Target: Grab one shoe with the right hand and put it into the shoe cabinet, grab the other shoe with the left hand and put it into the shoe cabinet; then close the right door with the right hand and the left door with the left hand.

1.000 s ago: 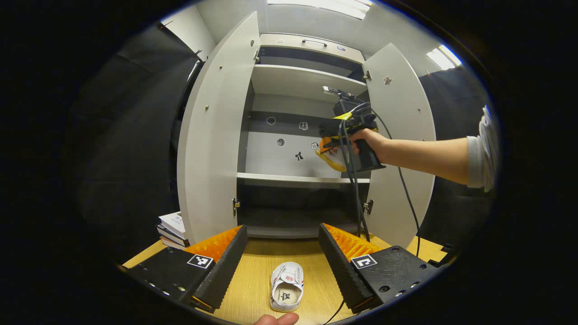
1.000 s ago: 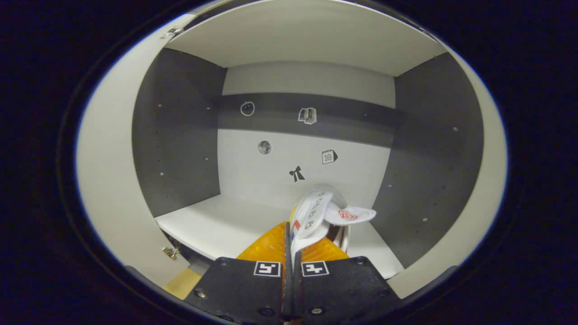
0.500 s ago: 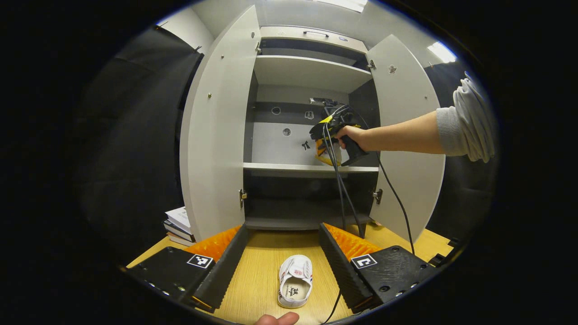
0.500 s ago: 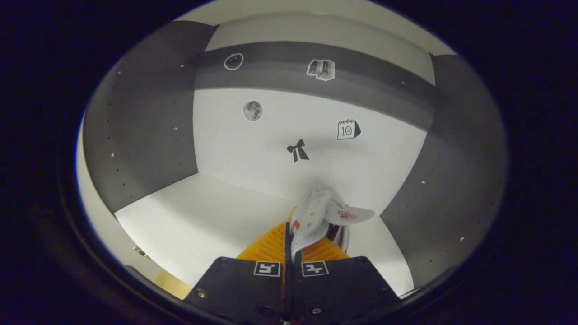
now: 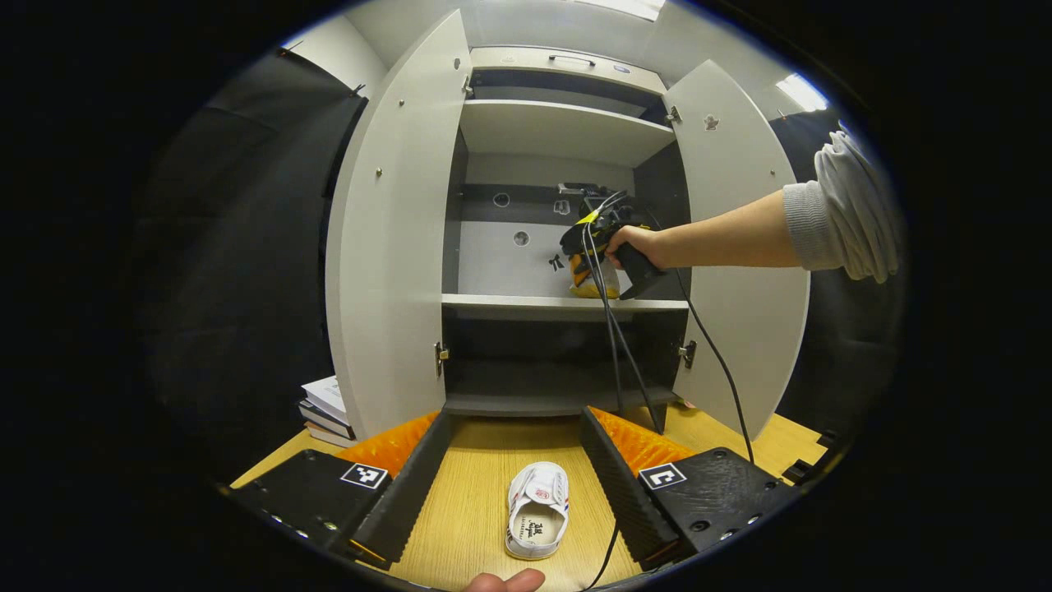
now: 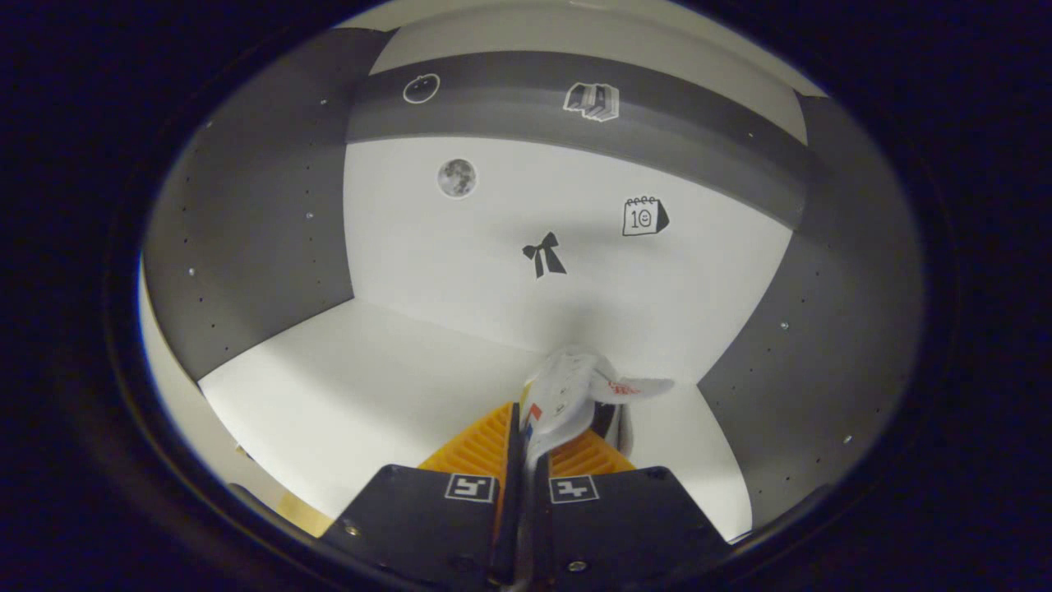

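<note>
In the left gripper view, one small white shoe (image 5: 537,521) lies on the wooden table between the open fingers of my left gripper (image 5: 515,456). The shoe cabinet (image 5: 564,306) stands ahead with both doors swung wide. A hand holds my right gripper (image 5: 588,271) inside the middle shelf space, low over the shelf. In the right gripper view, my right gripper (image 6: 523,436) is shut on the other white shoe (image 6: 571,392), which hangs just above the white shelf (image 6: 370,386) near the back wall.
The left door (image 5: 386,247) and right door (image 5: 740,271) flank the opening. A stack of books (image 5: 325,407) lies on the table left of the cabinet. The right gripper's cable (image 5: 616,345) hangs down in front of the lower shelf. Small stickers mark the back wall (image 6: 542,255).
The right gripper has gone deeper into the middle shelf and lower, carrying its shoe toward the back wall. The left gripper has stayed over the shoe on the table.
</note>
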